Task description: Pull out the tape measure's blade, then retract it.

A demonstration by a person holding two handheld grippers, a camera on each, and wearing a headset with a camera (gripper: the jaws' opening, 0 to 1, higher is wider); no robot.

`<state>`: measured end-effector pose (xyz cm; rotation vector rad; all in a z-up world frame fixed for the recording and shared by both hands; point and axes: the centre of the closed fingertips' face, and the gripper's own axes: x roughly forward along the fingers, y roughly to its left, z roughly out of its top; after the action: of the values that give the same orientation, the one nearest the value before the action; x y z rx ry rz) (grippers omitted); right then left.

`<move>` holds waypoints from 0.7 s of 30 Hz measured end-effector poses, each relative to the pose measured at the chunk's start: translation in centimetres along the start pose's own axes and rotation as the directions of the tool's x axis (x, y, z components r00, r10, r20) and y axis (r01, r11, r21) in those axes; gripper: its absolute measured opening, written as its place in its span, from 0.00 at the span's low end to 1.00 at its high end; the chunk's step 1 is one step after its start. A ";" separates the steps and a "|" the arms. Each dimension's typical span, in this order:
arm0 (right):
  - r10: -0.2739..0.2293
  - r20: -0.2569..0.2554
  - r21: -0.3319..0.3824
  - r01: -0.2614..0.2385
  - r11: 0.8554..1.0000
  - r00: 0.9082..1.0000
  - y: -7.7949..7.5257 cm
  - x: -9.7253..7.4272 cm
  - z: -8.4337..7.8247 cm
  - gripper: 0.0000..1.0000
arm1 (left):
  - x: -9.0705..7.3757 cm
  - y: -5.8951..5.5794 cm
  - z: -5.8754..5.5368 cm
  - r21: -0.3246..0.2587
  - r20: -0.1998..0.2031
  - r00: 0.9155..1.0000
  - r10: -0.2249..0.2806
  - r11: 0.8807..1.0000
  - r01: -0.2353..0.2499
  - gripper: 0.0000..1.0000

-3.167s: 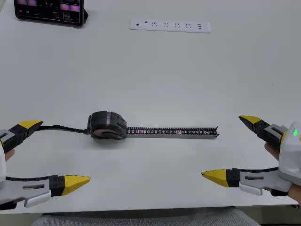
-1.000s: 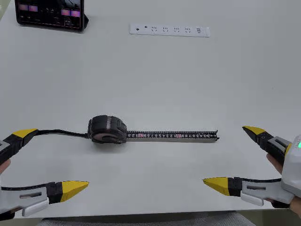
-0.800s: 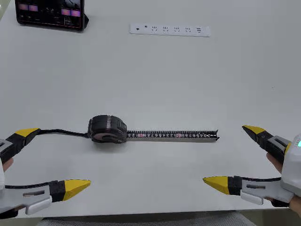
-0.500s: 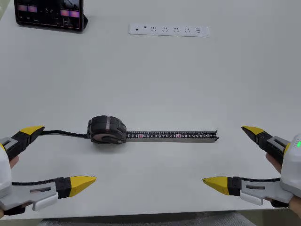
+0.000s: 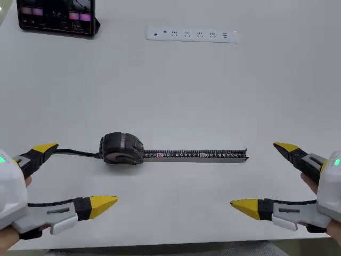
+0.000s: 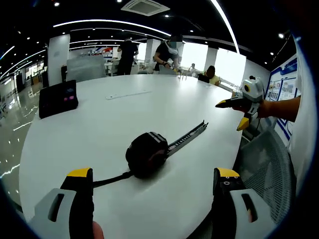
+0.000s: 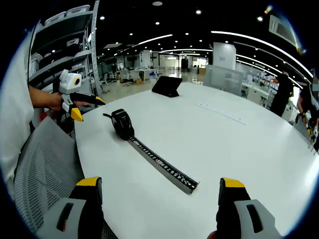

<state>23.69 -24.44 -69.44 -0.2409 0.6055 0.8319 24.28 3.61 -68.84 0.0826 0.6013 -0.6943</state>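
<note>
In the head view, your left gripper [image 5: 84, 173] hangs over the near left edge of the worktop [image 5: 176, 90], jaws spread wide with nothing between them. Your right gripper [image 5: 253, 174] hangs at the near right edge, jaws just as far apart. Between them, towards the near edge, lies the tape measure [image 5: 121, 149]. Its blade [image 5: 194, 154] is drawn out flat to the right and ends apart from the right gripper. A black strap [image 5: 77, 153] trails left from the tape measure, close to the left gripper's far jaw. A tablet [image 5: 57, 15] stands at the far left corner, and a power strip [image 5: 192, 35] lies near the far edge.

In the left gripper view, the tape measure sits just ahead between your spread jaws, touching neither.

In the right gripper view, the blade's free end lies ahead between your spread jaws, well apart from both.
</note>
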 end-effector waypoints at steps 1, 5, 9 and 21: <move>0.000 0.000 0.002 0.000 1.000 1.000 -0.1 0.0 0.0 0.96 | 0.2 -0.1 0.1 -0.002 0.001 1.000 -0.002 1.000 0.002 0.98; -0.001 -0.003 0.001 0.001 1.000 1.000 -0.3 0.1 -0.1 0.96 | 1.0 -0.3 0.3 -0.016 0.006 1.000 -0.002 1.000 0.002 0.98; 0.000 -0.006 0.003 0.000 1.000 1.000 -0.6 0.2 -0.2 0.96 | 1.7 -0.5 0.4 -0.026 0.003 1.000 -0.007 1.000 0.007 0.98; -0.001 -0.007 -0.005 0.001 1.000 1.000 -1.3 0.5 0.0 0.95 | 3.5 -0.9 0.7 -0.049 0.005 1.000 -0.028 0.998 0.028 0.96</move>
<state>24.95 -25.01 -69.73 -0.2488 0.6099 0.8323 26.16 0.73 -70.04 0.0272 0.6164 -0.7060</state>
